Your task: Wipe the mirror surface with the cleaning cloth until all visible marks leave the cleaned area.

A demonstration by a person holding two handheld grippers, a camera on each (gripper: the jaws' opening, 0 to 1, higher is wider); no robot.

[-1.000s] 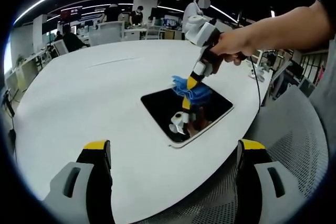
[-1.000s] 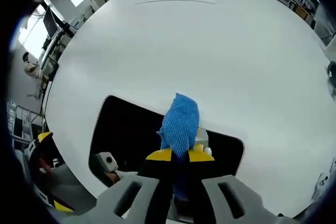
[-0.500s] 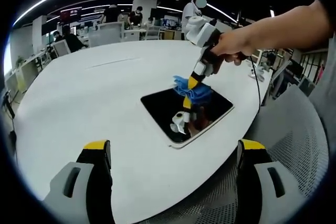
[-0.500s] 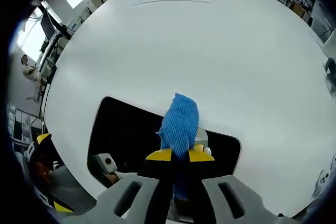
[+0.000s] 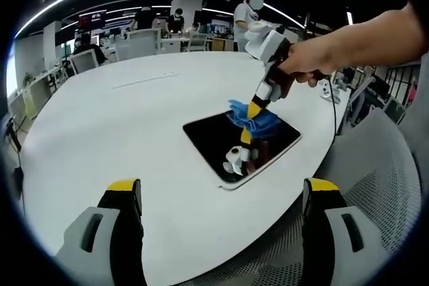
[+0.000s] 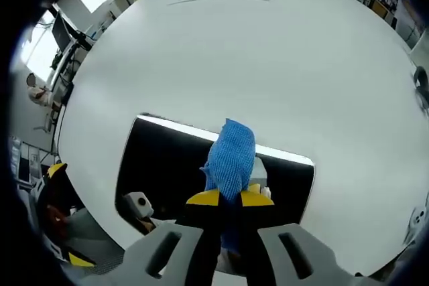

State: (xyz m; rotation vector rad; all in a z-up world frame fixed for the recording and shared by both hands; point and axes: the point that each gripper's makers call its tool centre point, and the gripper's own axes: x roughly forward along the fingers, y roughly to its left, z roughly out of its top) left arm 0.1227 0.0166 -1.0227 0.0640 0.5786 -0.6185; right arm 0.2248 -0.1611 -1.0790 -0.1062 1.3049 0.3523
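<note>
A dark rectangular mirror (image 5: 231, 145) (image 6: 167, 165) lies flat on the white round table (image 5: 120, 118) near its front edge. A blue cleaning cloth (image 6: 230, 154) (image 5: 253, 115) is clamped in my right gripper (image 6: 229, 198) (image 5: 255, 107), which a hand holds tilted down so the cloth presses on the mirror's far part. The mirror reflects that gripper. My left gripper (image 5: 221, 195) hangs open over the table's near edge, well short of the mirror, with nothing between its fingers.
A mesh chair seat (image 5: 375, 185) sits to the right of the table. Desks, chairs and several people (image 5: 244, 15) fill the office behind. The table's bare white top (image 6: 268, 58) stretches beyond the mirror.
The right gripper and cloth have shifted slightly across the mirror, so more dark glass shows beyond the cloth. The left gripper stays open and still.
</note>
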